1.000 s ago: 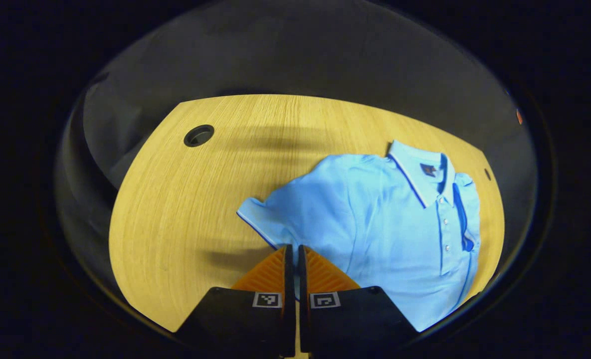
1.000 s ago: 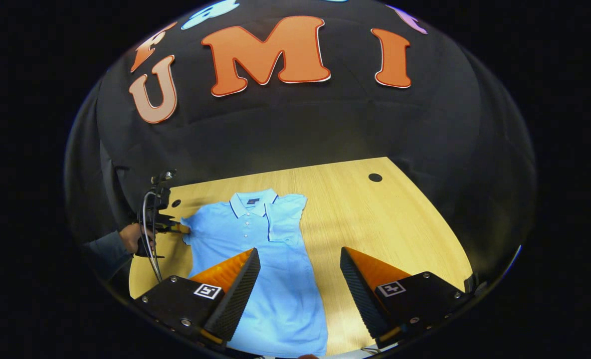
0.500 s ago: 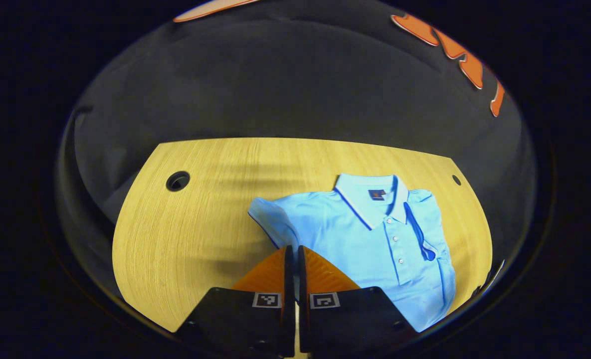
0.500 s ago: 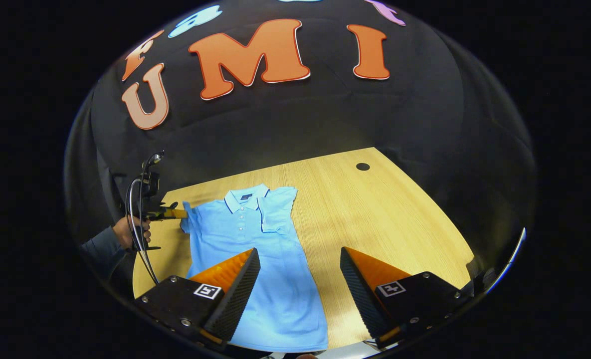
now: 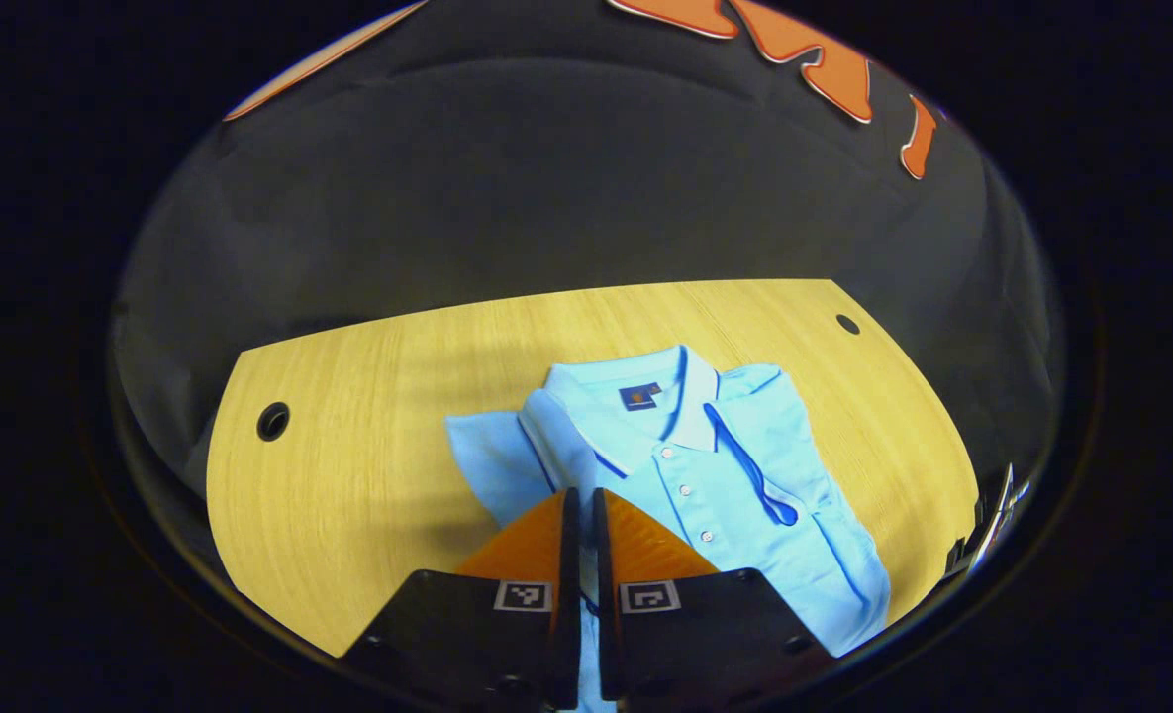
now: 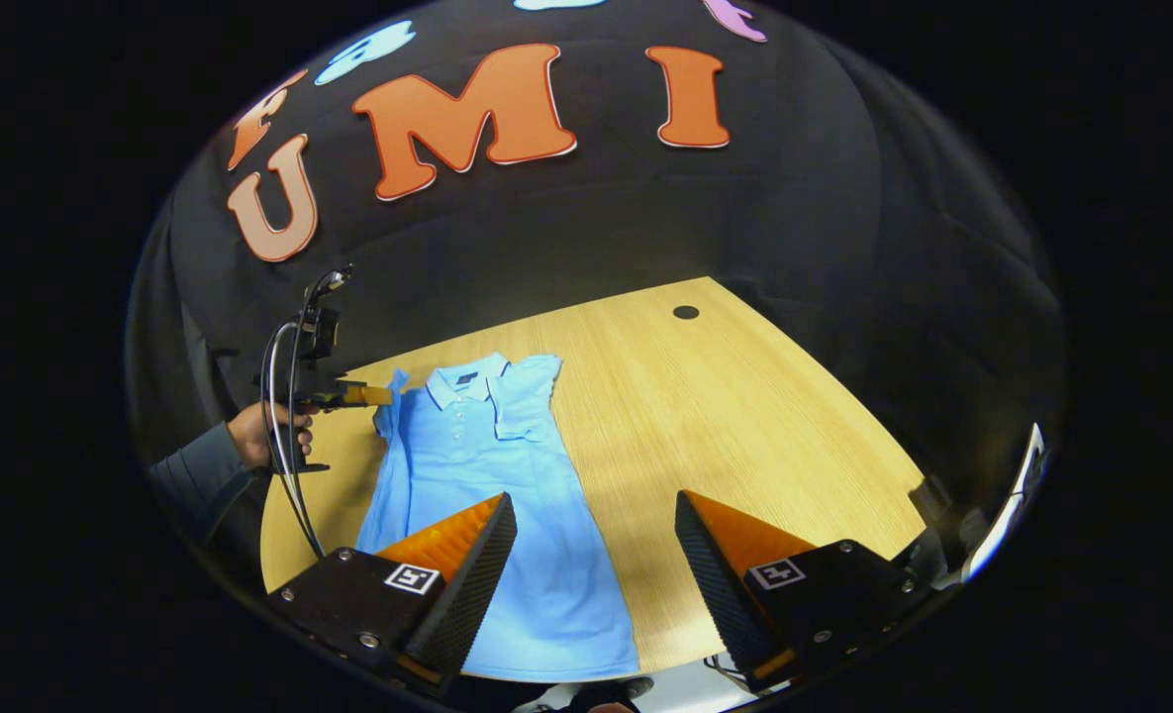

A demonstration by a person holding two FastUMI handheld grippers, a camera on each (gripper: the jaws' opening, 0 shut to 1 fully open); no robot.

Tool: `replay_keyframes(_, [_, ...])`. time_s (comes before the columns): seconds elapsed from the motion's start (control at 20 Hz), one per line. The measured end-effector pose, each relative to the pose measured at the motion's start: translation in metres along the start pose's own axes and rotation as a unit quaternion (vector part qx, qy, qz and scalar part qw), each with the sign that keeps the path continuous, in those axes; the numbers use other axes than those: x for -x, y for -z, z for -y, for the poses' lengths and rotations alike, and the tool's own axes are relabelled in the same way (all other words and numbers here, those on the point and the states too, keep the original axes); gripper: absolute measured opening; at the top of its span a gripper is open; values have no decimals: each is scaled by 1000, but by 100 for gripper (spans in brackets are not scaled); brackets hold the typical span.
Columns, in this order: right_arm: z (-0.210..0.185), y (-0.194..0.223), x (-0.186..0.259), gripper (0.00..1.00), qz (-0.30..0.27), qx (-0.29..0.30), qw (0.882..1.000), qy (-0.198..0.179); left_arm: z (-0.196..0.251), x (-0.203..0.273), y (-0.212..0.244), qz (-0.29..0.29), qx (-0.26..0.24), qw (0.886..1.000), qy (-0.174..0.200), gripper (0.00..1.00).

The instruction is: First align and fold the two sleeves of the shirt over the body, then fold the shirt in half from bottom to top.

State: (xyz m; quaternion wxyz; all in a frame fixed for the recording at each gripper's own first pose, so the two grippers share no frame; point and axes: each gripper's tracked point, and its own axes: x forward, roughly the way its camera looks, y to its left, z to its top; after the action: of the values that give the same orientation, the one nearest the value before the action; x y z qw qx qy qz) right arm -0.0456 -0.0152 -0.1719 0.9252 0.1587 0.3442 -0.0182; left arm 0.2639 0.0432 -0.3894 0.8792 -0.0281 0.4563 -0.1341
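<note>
Left hand-held gripper (image 6: 380, 396), held level by a hand (image 6: 261, 433), apparently pinches the shirt (image 6: 487, 485) sleeve (image 5: 492, 465); right hand-held gripper (image 6: 596, 555) gapes above the counter (image 6: 744, 416).

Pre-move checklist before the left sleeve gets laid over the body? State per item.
1. Left gripper shut on the left sleeve: ok, jaws closed with cloth between them.
2. Right sleeve already folded onto the shirt body: ok.
3. Left sleeve laid over the body: not ok, held lifted at the shirt's edge.
4. Right gripper clear of the cloth: ok, jaws wide open, holding nothing.
5. Collar flat and facing up: ok.
6. Hem flat on the table: cannot tell.
</note>
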Motion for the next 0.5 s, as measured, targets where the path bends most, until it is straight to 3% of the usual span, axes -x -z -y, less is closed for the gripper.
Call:
replay_keyframes(0.05, [2, 3, 0, 98, -1, -2, 1000, 4, 13, 0, -2, 5, -3, 1000, 19, 13])
replay_keyframes(0.2, [8, 7, 4, 98, -1, -3, 1000, 7, 40, 13, -5, 22, -15, 998, 64, 42])
replay_keyframes(0.35, [3, 18, 3, 98, -9, -4, 1000, -7, 42, 47, 3, 39, -17, 997, 65, 75])
replay_keyframes(0.5, [0, 34, 2, 98, -26, 14, 999, -21, 35, 88, 28, 47, -20, 998, 49, 93])
